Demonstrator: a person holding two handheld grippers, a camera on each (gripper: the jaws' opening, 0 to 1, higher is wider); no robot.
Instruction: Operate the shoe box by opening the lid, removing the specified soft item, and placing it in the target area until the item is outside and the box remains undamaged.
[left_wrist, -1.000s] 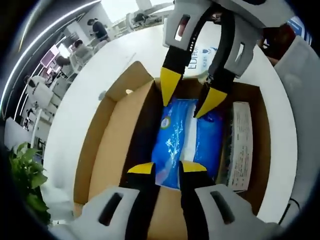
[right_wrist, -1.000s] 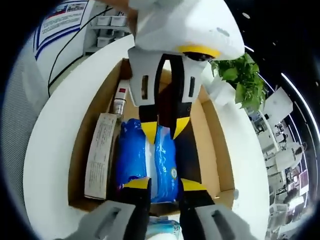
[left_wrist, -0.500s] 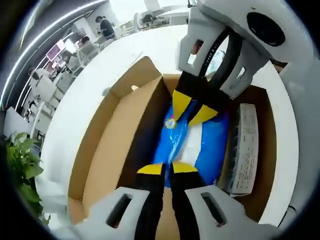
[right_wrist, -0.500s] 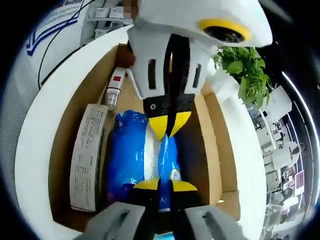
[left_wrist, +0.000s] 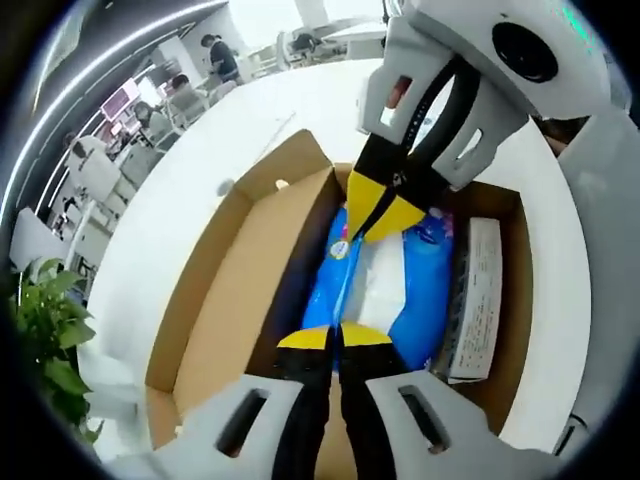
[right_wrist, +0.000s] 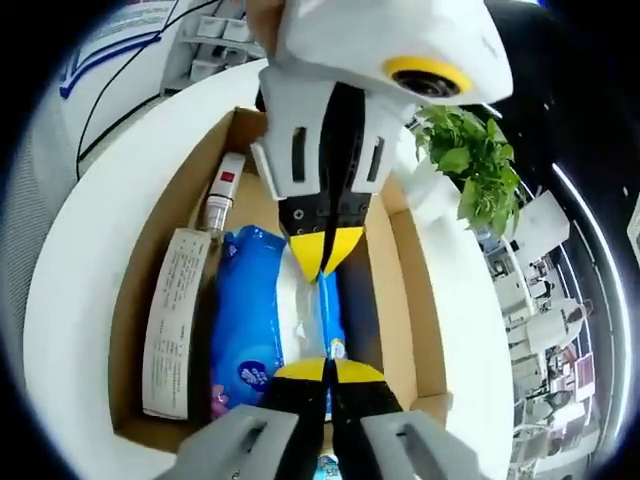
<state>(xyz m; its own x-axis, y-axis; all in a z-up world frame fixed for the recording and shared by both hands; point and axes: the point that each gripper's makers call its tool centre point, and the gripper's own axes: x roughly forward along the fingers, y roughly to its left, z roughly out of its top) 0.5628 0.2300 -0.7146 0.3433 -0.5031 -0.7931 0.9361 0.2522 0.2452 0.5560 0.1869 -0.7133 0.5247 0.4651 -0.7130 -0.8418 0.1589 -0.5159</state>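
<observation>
An open cardboard shoe box (left_wrist: 225, 300) (right_wrist: 405, 270) lies on a white table. Inside it is a soft blue plastic pack with a white middle (left_wrist: 400, 290) (right_wrist: 245, 330). My left gripper (left_wrist: 335, 337) is shut on the pack's near end; from the right gripper view the left gripper (right_wrist: 322, 250) pinches the far end. My right gripper (right_wrist: 327, 372) is shut on the opposite end, and in the left gripper view the right gripper (left_wrist: 385, 205) reaches in from above. The pack's pinched edge is pulled up along the box's middle.
A long white printed carton (left_wrist: 470, 300) (right_wrist: 175, 320) lies beside the pack along one box wall. A small tube with a red label (right_wrist: 222, 195) sits in a corner. The lid flap (left_wrist: 265, 170) lies open. A green plant (right_wrist: 470, 150) (left_wrist: 50, 340) stands off the table; people sit far off.
Both grippers went from open above the pack to shut on its two ends. The pack's gripped edge has bunched and risen a little.
</observation>
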